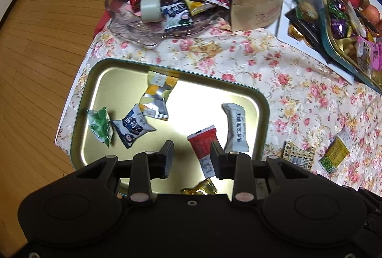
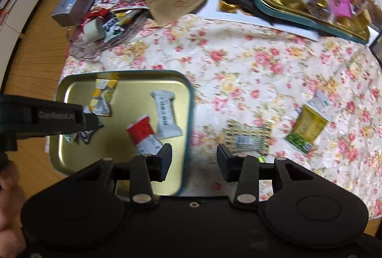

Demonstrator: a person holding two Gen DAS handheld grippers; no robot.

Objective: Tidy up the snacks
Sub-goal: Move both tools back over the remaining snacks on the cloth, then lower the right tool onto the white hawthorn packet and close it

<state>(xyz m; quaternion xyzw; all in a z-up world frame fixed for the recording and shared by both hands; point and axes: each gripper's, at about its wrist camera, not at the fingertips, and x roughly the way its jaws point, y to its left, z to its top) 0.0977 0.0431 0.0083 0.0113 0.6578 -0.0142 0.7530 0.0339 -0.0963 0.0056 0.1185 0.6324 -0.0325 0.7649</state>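
My left gripper (image 1: 192,157): jaws apart, holding nothing, above the gold tray's (image 1: 95,95) near edge.
My right gripper (image 2: 193,161): jaws partly apart, empty, over the tray's right rim.
Snacks: red packet (image 1: 203,145) and white bar (image 1: 235,129) in tray; yellow packet (image 2: 306,126) on the floral cloth (image 2: 250,62).

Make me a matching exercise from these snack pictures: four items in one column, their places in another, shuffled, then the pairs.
Items
1. grey-white bar
2. green packet
3. yellow-green packet
4. tape roll

Places
A. on the floral cloth, outside any tray
B. in the clear dish with the pile
C. left end of the gold tray
D. right side of the gold tray

Pairs: 1-D, 2-C, 3-A, 4-B
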